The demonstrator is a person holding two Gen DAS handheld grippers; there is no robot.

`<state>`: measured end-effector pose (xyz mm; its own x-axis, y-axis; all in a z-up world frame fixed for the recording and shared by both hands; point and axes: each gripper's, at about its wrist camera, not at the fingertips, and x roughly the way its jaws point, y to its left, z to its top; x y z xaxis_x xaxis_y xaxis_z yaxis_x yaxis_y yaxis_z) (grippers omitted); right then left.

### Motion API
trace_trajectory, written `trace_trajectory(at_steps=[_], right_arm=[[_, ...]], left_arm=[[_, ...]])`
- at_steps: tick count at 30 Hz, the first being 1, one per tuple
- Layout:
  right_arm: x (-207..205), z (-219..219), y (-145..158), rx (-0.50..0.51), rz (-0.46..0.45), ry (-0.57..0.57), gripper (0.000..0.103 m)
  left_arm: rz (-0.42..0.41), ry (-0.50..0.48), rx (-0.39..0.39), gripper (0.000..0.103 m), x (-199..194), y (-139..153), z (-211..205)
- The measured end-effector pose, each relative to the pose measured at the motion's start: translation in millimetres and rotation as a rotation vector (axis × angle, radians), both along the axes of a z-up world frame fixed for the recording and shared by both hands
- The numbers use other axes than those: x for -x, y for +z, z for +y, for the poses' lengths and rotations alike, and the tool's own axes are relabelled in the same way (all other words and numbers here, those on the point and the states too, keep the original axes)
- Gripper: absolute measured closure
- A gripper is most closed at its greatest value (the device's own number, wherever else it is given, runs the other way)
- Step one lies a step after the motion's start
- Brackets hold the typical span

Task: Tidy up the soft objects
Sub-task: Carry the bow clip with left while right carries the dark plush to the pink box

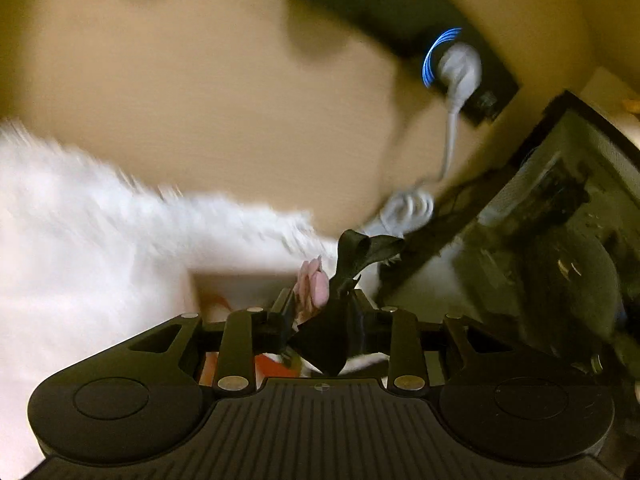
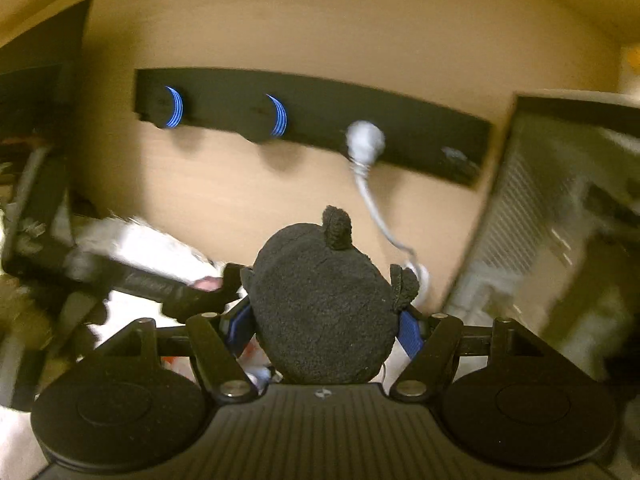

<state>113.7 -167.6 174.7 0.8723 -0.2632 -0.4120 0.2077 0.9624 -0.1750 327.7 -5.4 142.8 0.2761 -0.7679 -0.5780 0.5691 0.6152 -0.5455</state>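
Observation:
My right gripper (image 2: 324,320) is shut on a round black plush toy (image 2: 324,308) with small ears, which fills the gap between the blue pads (image 2: 410,332). My left gripper (image 1: 324,304) is shut on a small pink soft piece (image 1: 316,284) with a black ribbon (image 1: 360,256) that sticks up past the fingertips. The right wrist view shows what looks like this gripper's black finger (image 2: 188,294), low and left of the plush, with a pink bit at its tip. Both views are blurred by motion.
White fluffy fabric (image 1: 80,220) spreads on the left below a wooden wall (image 1: 220,100). A black power strip (image 2: 312,120) with blue lit rings is fixed there, with a white plug (image 2: 364,138) and a hanging cable. A black-framed glass case (image 1: 540,220) stands right.

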Motion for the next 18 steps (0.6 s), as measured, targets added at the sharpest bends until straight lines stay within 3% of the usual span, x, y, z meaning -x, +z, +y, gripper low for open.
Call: trace_trajectory(at_steps=[6, 10, 15, 18], right_arm=[[8, -23, -17, -0.045, 0.030, -0.038, 0.032], [-5, -30, -26, -0.119, 0.043, -0.039, 0.032], [-47, -30, -37, -0.243, 0.041, 0.010, 0.032], [-87, -32, -50, -0.341, 0.049, 0.024, 0.032]], left_arm=[[0.042, -0.015, -0.059, 0.070, -3, -30, -19], [-0.005, 0.027, -0.054, 0.070, 10, -30, -3], [-0.100, 0.137, -0.046, 0.070, 32, -21, 40], [-0.092, 0.160, -0.074, 0.070, 42, -27, 49]])
